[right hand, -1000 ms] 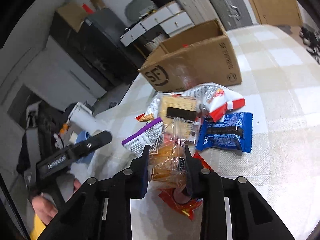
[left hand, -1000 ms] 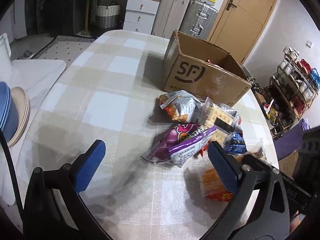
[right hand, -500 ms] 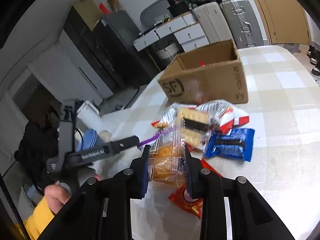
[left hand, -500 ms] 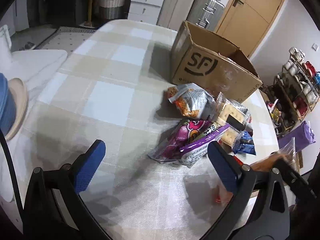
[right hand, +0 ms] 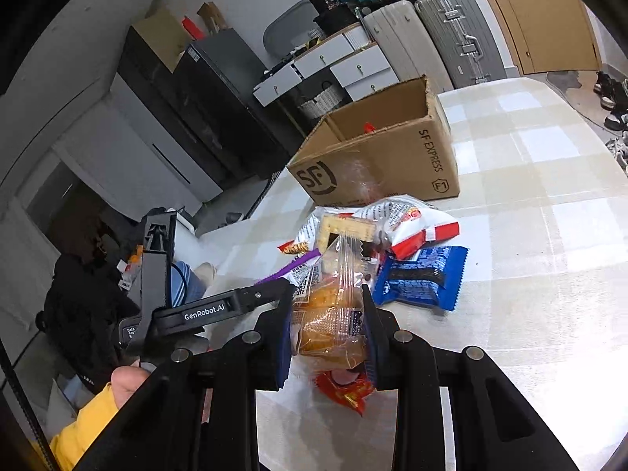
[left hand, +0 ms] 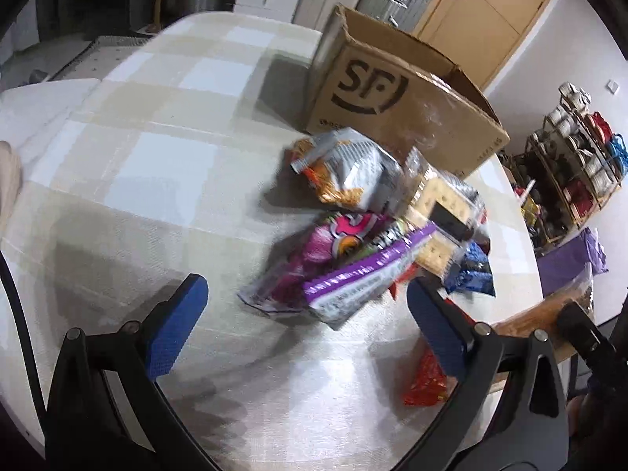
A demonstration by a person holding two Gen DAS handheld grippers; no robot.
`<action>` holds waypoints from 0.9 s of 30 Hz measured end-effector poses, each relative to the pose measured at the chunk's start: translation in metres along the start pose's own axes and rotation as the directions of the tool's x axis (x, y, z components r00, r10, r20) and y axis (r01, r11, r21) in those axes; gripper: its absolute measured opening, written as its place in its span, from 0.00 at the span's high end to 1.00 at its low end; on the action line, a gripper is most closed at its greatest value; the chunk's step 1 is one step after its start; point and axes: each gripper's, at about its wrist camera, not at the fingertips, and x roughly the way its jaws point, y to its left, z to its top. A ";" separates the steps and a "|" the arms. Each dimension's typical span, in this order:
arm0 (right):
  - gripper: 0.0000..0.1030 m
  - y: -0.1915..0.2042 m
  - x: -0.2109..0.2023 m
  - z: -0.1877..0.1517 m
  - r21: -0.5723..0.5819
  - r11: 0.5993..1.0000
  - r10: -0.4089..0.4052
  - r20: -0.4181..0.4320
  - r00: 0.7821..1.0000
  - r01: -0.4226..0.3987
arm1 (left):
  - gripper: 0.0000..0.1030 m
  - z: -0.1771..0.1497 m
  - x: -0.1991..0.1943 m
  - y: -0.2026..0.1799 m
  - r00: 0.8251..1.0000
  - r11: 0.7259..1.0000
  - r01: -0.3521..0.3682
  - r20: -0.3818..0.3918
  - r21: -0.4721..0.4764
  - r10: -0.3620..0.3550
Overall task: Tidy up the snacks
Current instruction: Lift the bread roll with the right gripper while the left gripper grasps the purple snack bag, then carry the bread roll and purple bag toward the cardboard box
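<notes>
Left wrist view: left gripper (left hand: 306, 306) with blue pads spread wide, holding nothing, low over the beige checked tablecloth (left hand: 157, 165). Between the fingers and beyond: purple-and-pink crinkly snack bag (left hand: 337, 267), silver-and-orange chip bag (left hand: 345, 172), clear-wrapped cracker pack (left hand: 439, 216), a flat red wrapper (left hand: 426, 380) just past the right pad. Open brown cardboard box with SF logo (left hand: 392, 94) behind the pile.

Right wrist view: right gripper (right hand: 327, 325) clamped on a clear plastic pack of orange-brown pastries (right hand: 329, 314), lifted above the table, the box (right hand: 392, 165) well ahead. Blue crimped foil packet (right hand: 420, 278) and red-and-white bag (right hand: 416, 223) lie on the cloth. Pack looks light, soft, crushable, film slippery; best gripped across the middle, gently, as now.
</notes>
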 end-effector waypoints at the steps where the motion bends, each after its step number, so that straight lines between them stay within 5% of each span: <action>1: 0.72 -0.001 0.000 0.000 0.002 1.000 -0.002 -0.002 1.000 0.002 | 0.02 0.000 0.001 -0.002 1.000 1.000 0.002 -0.004 0.003 -0.002; 7: 0.72 -0.007 0.001 0.001 0.023 1.000 -0.009 -0.006 1.000 0.009 | 0.17 0.001 0.008 -0.011 0.999 0.998 -0.052 0.002 0.033 0.052; 9: 0.72 -0.009 0.002 0.002 0.034 0.999 -0.004 -0.008 1.000 0.005 | 0.37 -0.001 0.013 -0.012 0.999 0.999 -0.026 -0.036 0.029 0.027; 13: 0.72 -0.011 0.002 0.001 0.038 0.999 0.000 -0.006 1.000 0.000 | 0.51 -0.003 0.013 -0.022 0.999 0.997 -0.033 -0.022 0.067 0.035; 15: 0.72 -0.012 0.001 0.001 0.040 0.999 0.000 -0.005 1.000 0.000 | 0.67 -0.005 0.011 -0.024 1.000 0.997 -0.023 -0.016 0.073 0.024; 27: 0.72 -0.012 0.000 -0.001 0.051 0.999 -0.006 -0.003 1.000 0.007 | 0.80 -0.010 0.000 -0.024 0.998 0.995 0.056 -0.031 0.084 -0.054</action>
